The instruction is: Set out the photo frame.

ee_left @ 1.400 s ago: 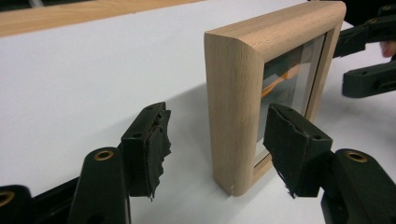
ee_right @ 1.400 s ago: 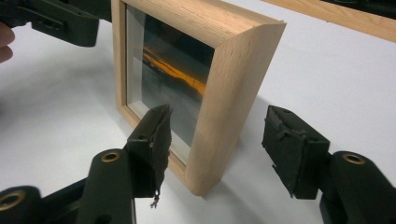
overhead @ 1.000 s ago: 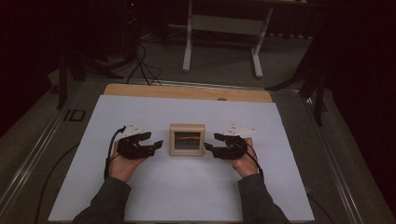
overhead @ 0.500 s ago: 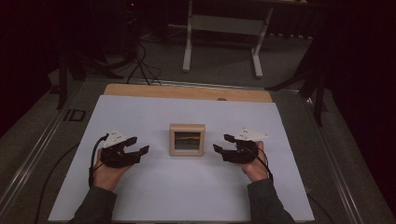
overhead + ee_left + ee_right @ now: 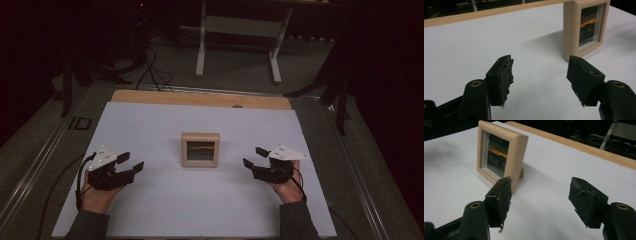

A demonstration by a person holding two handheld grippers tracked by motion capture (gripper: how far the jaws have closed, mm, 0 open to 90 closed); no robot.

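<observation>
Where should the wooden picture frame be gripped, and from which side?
Probably by its two upright side rails, one tool from each side. The picture frame stands upright between the open left tool and right tool; its thick wooden edges face them, sparing the glass front.

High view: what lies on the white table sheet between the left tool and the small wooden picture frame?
Nothing: in the high view, bare white table sheet separates the open left tool from the upright wooden picture frame.
</observation>
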